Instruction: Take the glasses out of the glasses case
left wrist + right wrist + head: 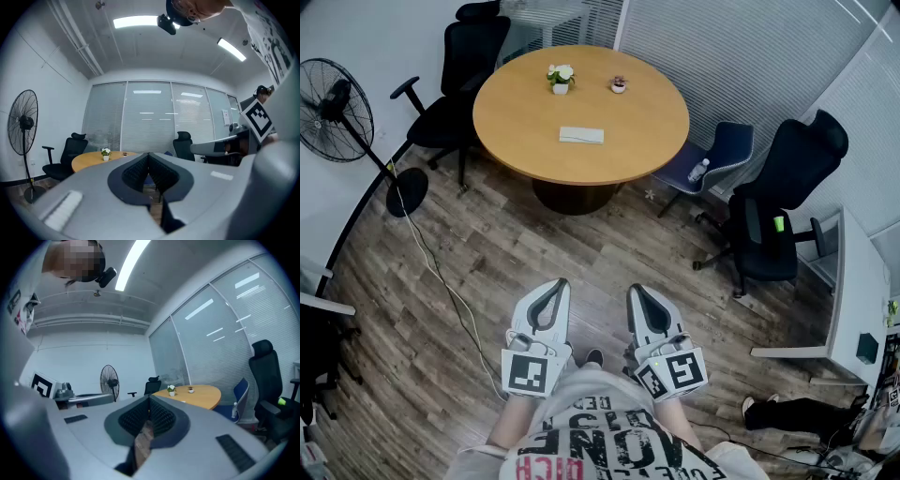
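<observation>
- I hold the left gripper (559,285) and the right gripper (635,290) low in front of my body. They sit side by side, apart and pointing level, which I judge to be a carrying posture, since nothing is within reach.
- Each gripper's own view shows its jaws pressed together with nothing between the pads. Shut and empty suits walking, as nothing can catch.
- A pale flat oblong (581,135) lies on the round wooden table (516,117), near the middle and well apart from both grippers. I take it for the glasses case. It is too small for me to tell whether the lid is down or whether glasses are inside.
- A potted plant (560,78) and a smaller pot (619,84) stand beyond the oblong, toward the far edge, so reaching from my side looks unobstructed.
- A black chair (455,89) stands at the table's left and a blue chair (712,155) at its right. The side facing me is open floor.
- I judge the task not yet begun: I would need to approach first, then spread the jaws at the case.
</observation>
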`<state>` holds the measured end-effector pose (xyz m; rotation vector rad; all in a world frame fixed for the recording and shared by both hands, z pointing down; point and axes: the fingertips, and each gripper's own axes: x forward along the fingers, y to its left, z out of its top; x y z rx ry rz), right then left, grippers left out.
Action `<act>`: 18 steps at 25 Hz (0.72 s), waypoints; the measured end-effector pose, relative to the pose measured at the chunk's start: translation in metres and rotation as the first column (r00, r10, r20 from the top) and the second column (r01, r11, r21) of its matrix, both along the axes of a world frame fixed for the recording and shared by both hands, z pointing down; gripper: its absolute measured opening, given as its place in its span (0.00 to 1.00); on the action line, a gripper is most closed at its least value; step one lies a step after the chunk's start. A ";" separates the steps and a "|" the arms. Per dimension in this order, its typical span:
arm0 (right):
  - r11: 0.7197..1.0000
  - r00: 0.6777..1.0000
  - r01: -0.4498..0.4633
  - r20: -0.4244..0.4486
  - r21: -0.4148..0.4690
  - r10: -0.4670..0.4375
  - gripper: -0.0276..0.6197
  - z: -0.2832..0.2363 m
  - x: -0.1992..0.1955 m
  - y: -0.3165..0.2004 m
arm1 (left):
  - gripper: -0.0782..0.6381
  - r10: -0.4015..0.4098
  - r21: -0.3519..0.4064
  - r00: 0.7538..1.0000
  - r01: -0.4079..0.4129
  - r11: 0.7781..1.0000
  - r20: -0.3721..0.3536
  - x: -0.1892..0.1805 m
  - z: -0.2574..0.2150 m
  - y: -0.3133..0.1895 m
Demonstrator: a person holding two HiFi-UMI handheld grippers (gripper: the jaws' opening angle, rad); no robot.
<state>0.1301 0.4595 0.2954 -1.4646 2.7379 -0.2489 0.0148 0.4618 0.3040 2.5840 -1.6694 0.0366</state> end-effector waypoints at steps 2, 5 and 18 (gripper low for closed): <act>1.000 1.000 0.002 0.000 0.000 -0.002 0.06 -0.001 0.002 0.004 | 0.13 0.002 0.002 1.000 -0.002 1.000 0.000 0.003 -0.002 0.003; 1.000 1.000 0.002 0.002 -0.001 -0.002 0.06 -0.002 0.006 0.007 | 0.13 0.007 0.009 1.000 -0.007 1.000 0.002 0.009 -0.004 0.005; 1.000 0.999 0.018 0.038 -0.003 -0.018 0.07 -0.001 0.038 0.011 | 0.13 -0.002 0.012 1.000 0.002 1.000 0.003 0.037 -0.007 0.008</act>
